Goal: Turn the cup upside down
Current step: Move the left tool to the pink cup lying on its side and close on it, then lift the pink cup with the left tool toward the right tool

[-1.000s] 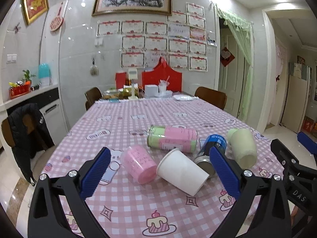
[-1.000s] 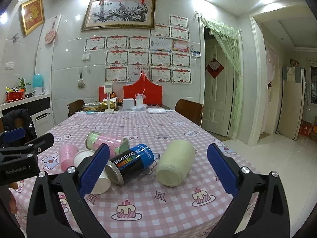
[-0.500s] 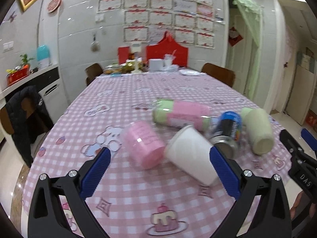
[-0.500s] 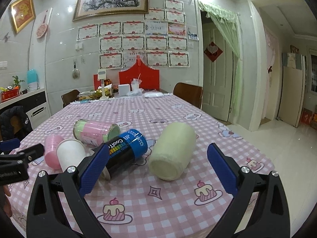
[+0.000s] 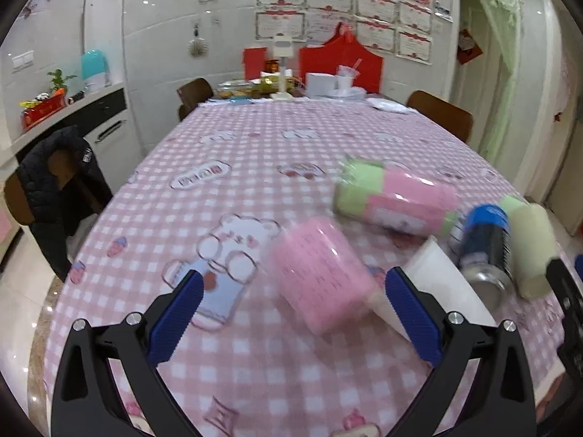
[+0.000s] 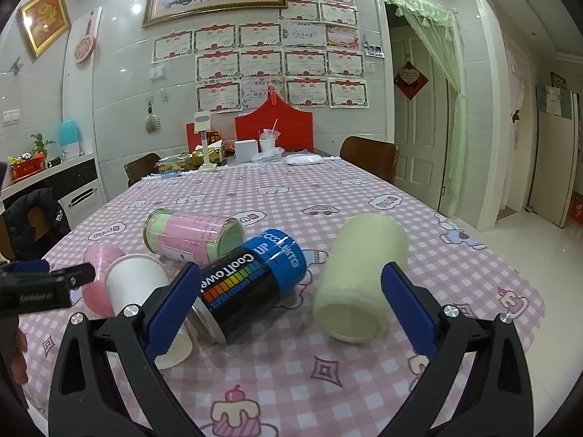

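Five containers lie on their sides near the table's [image 6: 364, 189] near edge, on its pink checked cloth. The pink cup [image 5: 320, 276] is toward the left edge, resting against the white paper cup [image 6: 145, 291], whose open mouth faces the near edge; its inside cannot be seen. Behind them is a pink-and-green jar [image 6: 193, 236], then a black-and-blue can [image 6: 251, 284] and, toward the right edge, a pale cream cup [image 6: 360, 273] showing its base. The left gripper [image 5: 291, 306] is spread wide, its jaws flanking the pink cup without touching. The right gripper [image 6: 291, 295] is equally spread and holds nothing.
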